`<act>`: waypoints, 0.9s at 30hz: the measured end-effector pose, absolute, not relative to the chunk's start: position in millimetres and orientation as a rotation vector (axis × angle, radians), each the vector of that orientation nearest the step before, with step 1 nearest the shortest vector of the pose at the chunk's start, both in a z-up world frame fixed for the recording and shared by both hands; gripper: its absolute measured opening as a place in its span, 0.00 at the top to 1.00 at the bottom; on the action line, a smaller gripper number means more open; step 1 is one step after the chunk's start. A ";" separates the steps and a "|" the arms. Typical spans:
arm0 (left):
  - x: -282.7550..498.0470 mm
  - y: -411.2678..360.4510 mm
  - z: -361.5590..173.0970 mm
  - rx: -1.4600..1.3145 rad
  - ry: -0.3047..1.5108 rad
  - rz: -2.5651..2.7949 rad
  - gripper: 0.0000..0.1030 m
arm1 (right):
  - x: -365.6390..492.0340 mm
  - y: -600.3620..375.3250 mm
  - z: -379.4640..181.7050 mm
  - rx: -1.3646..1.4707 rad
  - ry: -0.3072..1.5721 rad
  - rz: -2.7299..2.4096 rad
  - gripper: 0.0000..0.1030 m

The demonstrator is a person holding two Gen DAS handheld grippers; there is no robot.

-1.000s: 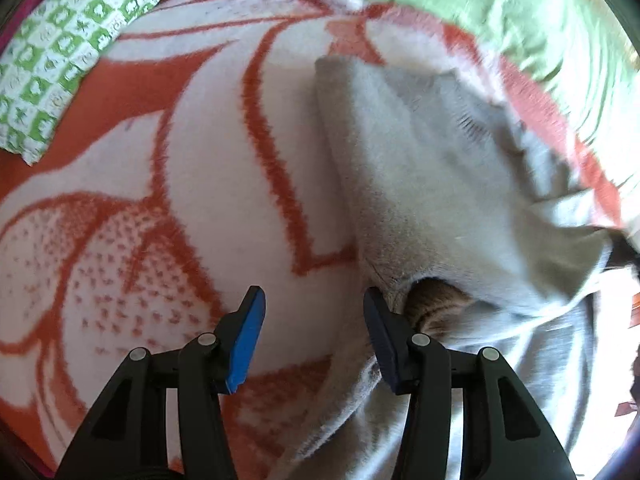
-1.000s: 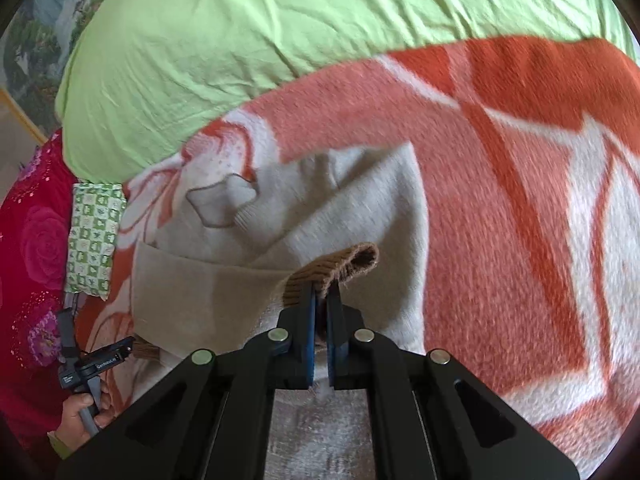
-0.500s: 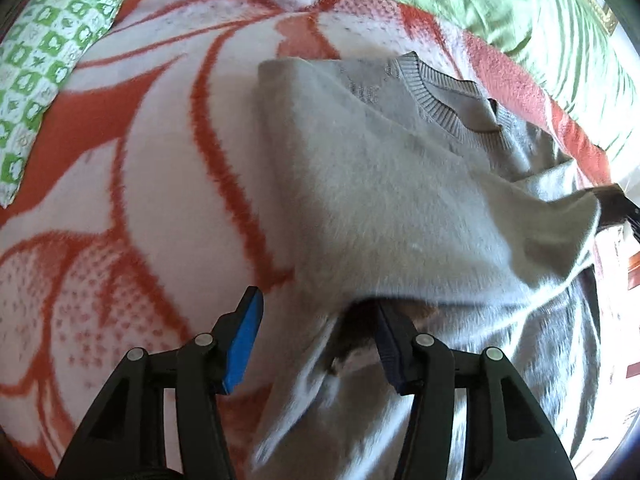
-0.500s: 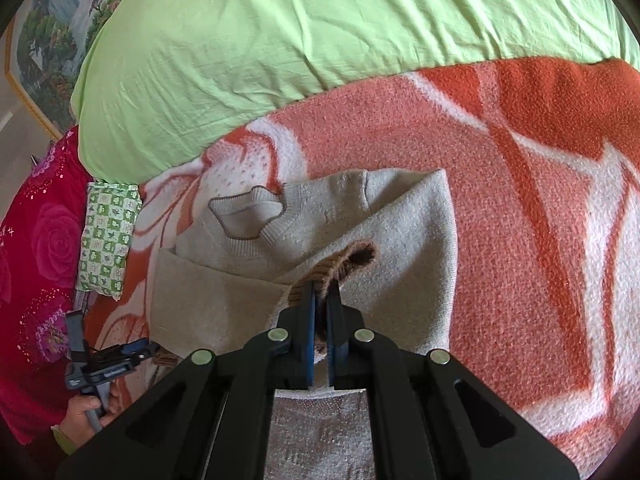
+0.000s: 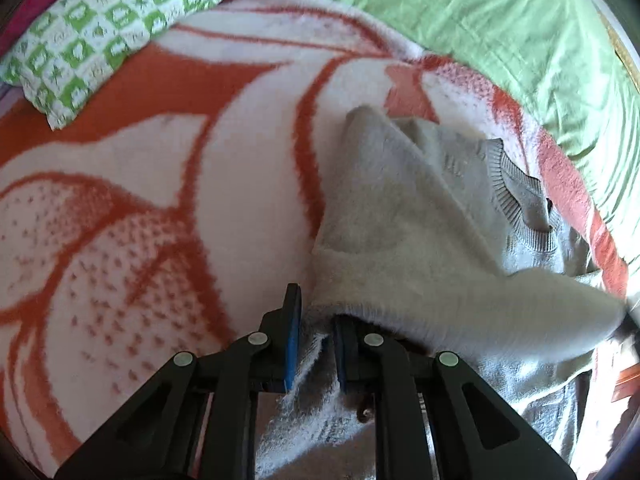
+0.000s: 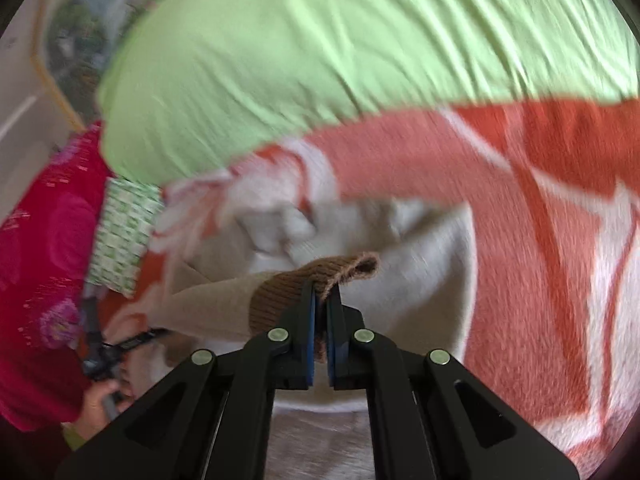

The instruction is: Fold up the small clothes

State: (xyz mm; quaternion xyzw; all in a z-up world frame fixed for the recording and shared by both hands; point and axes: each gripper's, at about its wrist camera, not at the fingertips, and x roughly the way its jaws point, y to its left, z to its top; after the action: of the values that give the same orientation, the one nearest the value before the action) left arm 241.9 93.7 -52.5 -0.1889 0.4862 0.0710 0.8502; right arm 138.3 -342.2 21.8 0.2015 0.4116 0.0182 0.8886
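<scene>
A grey knit sweater (image 5: 420, 240) lies partly folded on the bed, its ribbed neckline (image 5: 516, 200) toward the right. My left gripper (image 5: 316, 320) is at the sweater's near left edge; its jaws are closing, with the fuzzy fabric edge pinched between the pads. In the right wrist view the sweater (image 6: 420, 260) is blurred. My right gripper (image 6: 320, 292) is shut on the brown ribbed cuff (image 6: 288, 292) of a sleeve, held a little above the body of the garment. At the lower left of that view, a hand (image 6: 100, 400) holds the left gripper (image 6: 120, 344).
An orange and white blanket (image 5: 160, 200) covers the bed under the sweater. A green checked pillow (image 5: 100, 32) lies at the far left, a light green sheet (image 5: 480, 20) beyond. Red floral fabric (image 6: 40, 260) fills the left side of the right wrist view.
The left jaws went from wide apart to nearly together on the sweater's edge, and the folded part bunched up. The right gripper kept hold of the cuff; its view has gone blurred.
</scene>
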 end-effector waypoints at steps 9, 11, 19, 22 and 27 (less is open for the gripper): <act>235.8 99.1 -66.2 -0.446 1.060 0.124 0.75 | 124.4 -343.2 -43.6 0.311 1.034 -0.007 0.95; 232.6 99.0 -67.0 -0.428 1.073 0.112 0.73 | 122.7 -347.6 -49.9 0.330 1.046 -0.012 0.95; 210.2 106.2 -57.3 -0.377 1.123 0.037 0.66 | 126.2 -335.7 -35.8 0.269 1.074 -0.058 0.94; 194.7 113.2 -42.7 -0.388 1.128 -0.010 0.66 | 118.6 -343.4 -26.3 0.295 1.065 -0.111 0.86; 191.8 115.4 -4.3 -0.378 1.058 -0.065 0.66 | 102.7 -344.0 8.9 0.359 0.932 -0.119 0.86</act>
State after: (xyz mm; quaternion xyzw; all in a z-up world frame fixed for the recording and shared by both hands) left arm 191.8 115.4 -4.3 -0.1790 0.5014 -0.0306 0.8460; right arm 102.7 -344.0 8.9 0.1718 0.4467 -0.0572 0.8762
